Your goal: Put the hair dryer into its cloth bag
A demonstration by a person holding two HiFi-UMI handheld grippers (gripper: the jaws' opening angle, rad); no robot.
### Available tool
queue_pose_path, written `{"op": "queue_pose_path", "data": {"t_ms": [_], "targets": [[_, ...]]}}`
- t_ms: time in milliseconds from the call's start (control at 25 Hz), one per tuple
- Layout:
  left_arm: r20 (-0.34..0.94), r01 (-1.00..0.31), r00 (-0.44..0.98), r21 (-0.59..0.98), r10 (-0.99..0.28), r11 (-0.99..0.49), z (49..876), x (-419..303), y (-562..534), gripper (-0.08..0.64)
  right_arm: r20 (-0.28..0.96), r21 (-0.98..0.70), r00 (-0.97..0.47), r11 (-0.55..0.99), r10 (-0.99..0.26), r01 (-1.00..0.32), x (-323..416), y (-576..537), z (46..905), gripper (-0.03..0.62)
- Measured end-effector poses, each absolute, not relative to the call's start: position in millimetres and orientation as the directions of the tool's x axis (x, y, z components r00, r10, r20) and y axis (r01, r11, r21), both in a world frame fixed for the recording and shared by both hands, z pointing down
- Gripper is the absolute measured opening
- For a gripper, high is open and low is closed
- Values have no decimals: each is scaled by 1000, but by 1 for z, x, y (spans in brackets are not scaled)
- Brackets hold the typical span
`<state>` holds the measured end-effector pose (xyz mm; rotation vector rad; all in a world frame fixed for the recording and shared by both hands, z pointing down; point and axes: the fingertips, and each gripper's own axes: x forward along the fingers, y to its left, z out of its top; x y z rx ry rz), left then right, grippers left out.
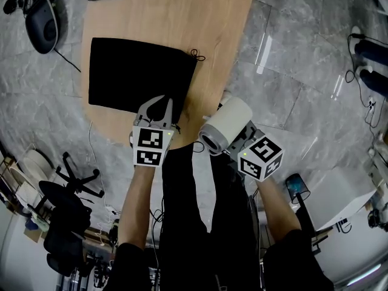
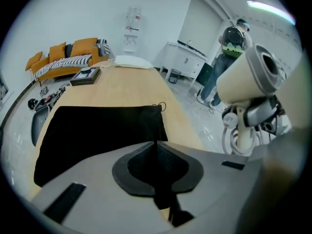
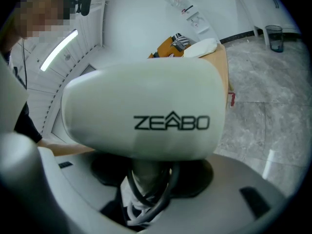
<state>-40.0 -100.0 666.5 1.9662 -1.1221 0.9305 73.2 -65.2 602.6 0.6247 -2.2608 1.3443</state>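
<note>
Cream-white plastic hair dryer (image 1: 225, 126), clamped by its cord-wrapped handle in the part-open right tool (image 1: 235, 140), is hanging right of the left tool (image 1: 159, 106), which is pinching shut on the near corner of the black cloth bag (image 1: 136, 71), so the barrel is risking snagging on a collapsed mouth.

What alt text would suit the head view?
Seen from above, a person's right hand-held gripper holds a white hair dryer beside a wooden table. The left hand-held gripper pinches the near edge of a flat black bag on it.
</note>
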Motion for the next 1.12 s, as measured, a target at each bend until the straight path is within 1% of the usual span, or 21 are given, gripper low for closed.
{"op": "queue_pose_path", "data": {"t_ms": [160, 280, 400, 600, 720, 920, 1120], "targets": [[817, -897, 381, 214, -433, -386, 648, -47, -105, 26, 615, -652, -780, 480, -119, -587, 70, -67, 610, 236], [816, -891, 379, 193, -437, -411, 639, -52, -109, 26, 659, -614, -750, 537, -55, -579, 65, -66, 619, 236], [807, -878, 397, 196, -437, -436, 630, -52, -110, 26, 734, -546, -680, 606, 12, -578, 60, -63, 632, 236], [777, -872, 427, 219, -463, -437, 611, -49, -115, 26, 829, -447, -548, 722, 112, -529, 49, -60, 659, 236], [763, -864, 441, 219, -472, -453, 602, -48, -114, 26, 858, -433, -485, 747, 169, -505, 41, -58, 673, 236], [746, -852, 463, 225, -479, -473, 594, -47, -110, 26, 895, -391, -394, 791, 208, -471, 30, -62, 690, 236], [734, -848, 476, 238, -484, -474, 588, -47, -108, 26, 906, -396, -339, 788, 252, -471, 24, -66, 701, 236]]}}
